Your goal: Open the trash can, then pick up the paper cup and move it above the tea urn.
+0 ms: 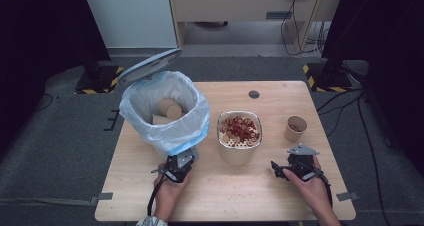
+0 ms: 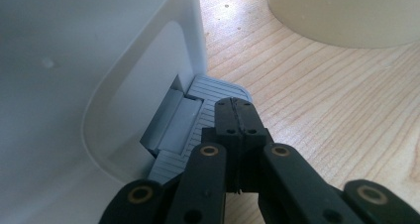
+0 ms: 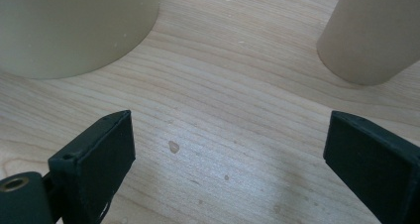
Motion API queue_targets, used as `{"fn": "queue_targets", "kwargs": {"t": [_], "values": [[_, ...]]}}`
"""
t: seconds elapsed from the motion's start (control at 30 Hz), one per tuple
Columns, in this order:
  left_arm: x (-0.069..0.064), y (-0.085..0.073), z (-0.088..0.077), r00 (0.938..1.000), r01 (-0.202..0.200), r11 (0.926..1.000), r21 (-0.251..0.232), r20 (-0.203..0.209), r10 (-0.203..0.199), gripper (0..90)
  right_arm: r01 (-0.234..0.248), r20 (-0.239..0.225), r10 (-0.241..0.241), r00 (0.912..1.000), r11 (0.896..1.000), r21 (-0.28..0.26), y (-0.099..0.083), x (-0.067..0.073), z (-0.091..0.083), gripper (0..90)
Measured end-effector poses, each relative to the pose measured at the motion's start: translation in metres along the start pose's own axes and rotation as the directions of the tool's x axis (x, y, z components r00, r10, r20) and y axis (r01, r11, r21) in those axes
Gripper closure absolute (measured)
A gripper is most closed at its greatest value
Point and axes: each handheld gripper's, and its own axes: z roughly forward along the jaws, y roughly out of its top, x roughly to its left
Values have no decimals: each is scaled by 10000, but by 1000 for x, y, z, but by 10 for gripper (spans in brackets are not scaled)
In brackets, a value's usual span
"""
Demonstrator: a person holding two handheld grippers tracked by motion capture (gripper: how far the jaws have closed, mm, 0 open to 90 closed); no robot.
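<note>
Left tool, clenched, pressed the bin pedal near the desk's left edge; lid up. Right tool released, empty, right front. Step judged: holding bin open; next, grasping bowl at centre.

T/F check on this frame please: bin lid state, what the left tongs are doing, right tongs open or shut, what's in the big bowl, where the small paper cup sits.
1. The bin lid is closed. False: it stands raised behind the lined bin.
2. The left tongs are shut, tips on the bin's grey pedal. True.
3. The right tongs grip the small paper cup. False: they are open over bare table, nothing between them.
4. The bowl holds reddish food scraps. True.
5. The small paper cup sits left of the bin. False: it stands right of the bowl.
</note>
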Motion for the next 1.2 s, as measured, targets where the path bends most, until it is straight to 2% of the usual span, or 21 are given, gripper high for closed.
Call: {"fn": "queue_targets", "kwargs": {"t": [0.3, 0.4, 0.53, 0.57, 0.6, 0.67, 0.77, 0.93, 1.03, 1.1, 1.2], "values": [[1, 0, 0, 10000, 61, 10000, -25, 46, -61, 894, -135, 419, 145, 9990, 9996, -250, 1, -5, -4, 64], [1, 0, 0, 10000, 79, 10000, -13, 35, -79, 895, -365, 668, 393, 9970, 9984, -428, 1, -10, -6, 62], [1, 0, 0, 9999, 133, 9999, -30, 60, -132, 895, -697, 701, 736, 9948, 9960, -566, 0, -18, -7, 58], [1, 0, 0, 9999, 133, 9999, -30, 60, -132, 895, -697, 701, 736, 9948, 9960, -566, 0, -18, -7, 58], [1, 0, 0, 9998, 172, 9999, -20, 82, -172, 895, -932, 739, 971, 9925, 9941, -548, 0, -21, -7, 66], [1, 0, 0, 9998, 169, 9999, -26, 83, -168, 895, -1100, 846, 1133, 9900, 9930, -431, -1, -24, -7, 73], [1, 0, 0, 9998, 167, 9999, -33, 90, -167, 895, -1148, 994, 1170, 9881, 9930, -277, 0, -29, -8, 93], [1, 0, 0, 9998, 176, 9998, -31, 108, -176, 895, -1185, 1055, 1199, 9872, 9928, -192, 7, -37, -12, 94], [1, 0, 0, 9997, 201, 9998, -28, 121, -201, 895, -1217, 1190, 1243, 9851, 9921, -295, 17, -48, -14, 92], [1, 0, 0, 9997, 197, 9998, -26, 115, -197, 895, -1232, 1205, 1265, 9846, 9918, -345, 19, -50, -13, 89], [1, 0, 0, 9997, 209, 9998, -22, 129, -208, 895, -1314, 1070, 1371, 9848, 9896, -592, 29, -61, -5, 75]]}}
